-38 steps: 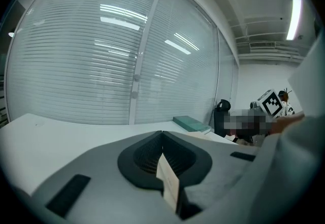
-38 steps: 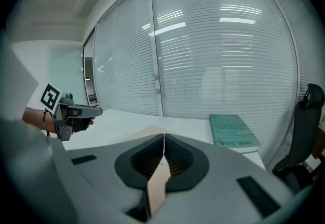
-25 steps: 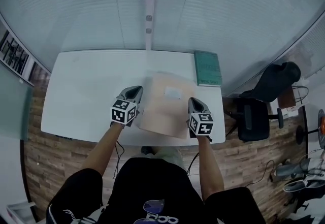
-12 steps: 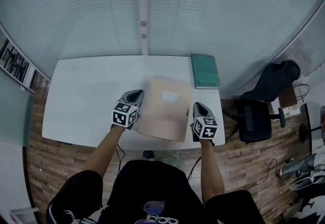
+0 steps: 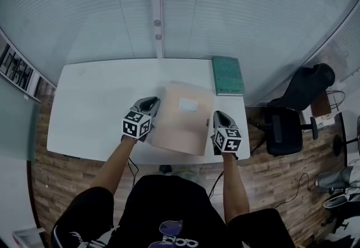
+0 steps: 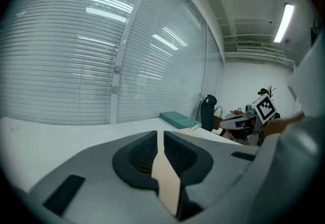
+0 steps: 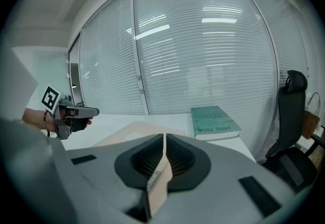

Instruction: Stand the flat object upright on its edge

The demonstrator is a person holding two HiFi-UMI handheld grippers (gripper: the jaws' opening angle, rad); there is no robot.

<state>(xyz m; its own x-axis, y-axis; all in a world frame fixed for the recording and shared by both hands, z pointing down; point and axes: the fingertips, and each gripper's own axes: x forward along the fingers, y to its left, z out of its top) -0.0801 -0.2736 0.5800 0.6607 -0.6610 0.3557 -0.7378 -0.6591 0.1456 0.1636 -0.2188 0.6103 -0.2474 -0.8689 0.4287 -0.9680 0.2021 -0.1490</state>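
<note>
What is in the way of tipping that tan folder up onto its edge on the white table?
Nothing visible. The left gripper and right gripper are shut on opposite sides of the tan folder. The only other thing on the table, a green book, lies flat by the far right corner, not on the folder.

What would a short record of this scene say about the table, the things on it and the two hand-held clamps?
Surface: white table, before window blinds
Task item: tan panel, lying roughly flat near the front edge
Left hand: left gripper shut on tan panel's left edge
Right hand: right gripper shut on its right edge
Also there: green book, flat, far right corner
Beside table: black chair
</note>
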